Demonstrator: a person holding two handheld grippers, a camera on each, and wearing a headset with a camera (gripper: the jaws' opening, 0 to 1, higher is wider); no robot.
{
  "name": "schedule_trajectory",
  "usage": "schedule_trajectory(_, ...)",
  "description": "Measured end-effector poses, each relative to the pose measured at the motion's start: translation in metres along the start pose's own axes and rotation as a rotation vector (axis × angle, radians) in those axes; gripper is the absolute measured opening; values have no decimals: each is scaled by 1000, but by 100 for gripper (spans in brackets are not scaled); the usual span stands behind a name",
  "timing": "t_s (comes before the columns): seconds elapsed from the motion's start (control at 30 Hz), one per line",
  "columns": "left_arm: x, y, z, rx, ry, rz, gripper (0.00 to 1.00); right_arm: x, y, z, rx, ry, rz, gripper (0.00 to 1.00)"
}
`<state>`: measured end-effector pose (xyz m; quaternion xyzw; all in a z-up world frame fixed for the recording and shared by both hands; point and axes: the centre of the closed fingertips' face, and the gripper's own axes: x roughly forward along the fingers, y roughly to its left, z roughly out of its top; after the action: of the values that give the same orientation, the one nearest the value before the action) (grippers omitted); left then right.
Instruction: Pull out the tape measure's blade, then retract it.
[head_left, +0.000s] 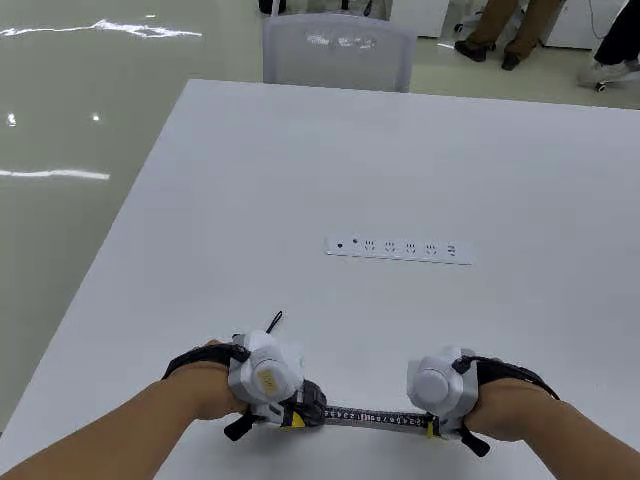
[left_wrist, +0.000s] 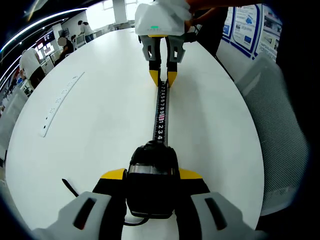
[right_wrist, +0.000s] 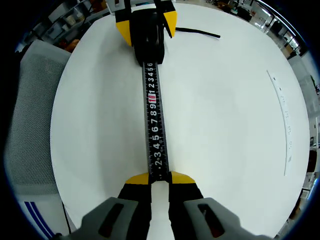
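Observation:
The black tape measure case (left_wrist: 151, 176) sits between the yellow-tipped jaws of my left gripper (left_wrist: 151, 175), which is shut on it. Its black blade (left_wrist: 161, 112) with white numbers runs straight across the white table to my right gripper (left_wrist: 163, 79), shut on the blade's end. In the right gripper view the blade (right_wrist: 154, 130) leads from my right gripper (right_wrist: 159, 178) to the case (right_wrist: 147, 35). In the head view the case (head_left: 308, 411), the short stretch of blade (head_left: 375, 416), the left gripper (head_left: 292, 415) and the right gripper (head_left: 432, 427) lie near the table's front edge.
A white power strip (head_left: 398, 249) lies flat mid-table, beyond the grippers. A thin black strap (head_left: 274, 322) rests behind the left gripper. A grey mesh chair (head_left: 338, 50) stands at the far edge; another chair (right_wrist: 31, 115) is beside the table. People's legs (head_left: 505, 30) stand in the background.

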<state>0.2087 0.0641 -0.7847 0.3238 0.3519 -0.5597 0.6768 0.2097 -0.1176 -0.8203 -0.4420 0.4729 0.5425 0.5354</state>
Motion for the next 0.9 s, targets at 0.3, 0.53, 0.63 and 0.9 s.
schedule_trajectory(0.3,-2,-2,3,-2,-1,-1,32,-3,-2,-7,0,2,-5,10)
schedule_trajectory(0.53,-3,-2,3,-4,-1,0,32,-7,-1,-11,-1,6,-8,10)
schedule_trajectory(0.63,-4,-2,4,-4,-2,0,32,-8,-2,-14,0,9,-8,10)
schedule_trajectory(0.9,-3,-1,2,-4,-1,0,32,-7,-3,-20,0,16,-8,10)
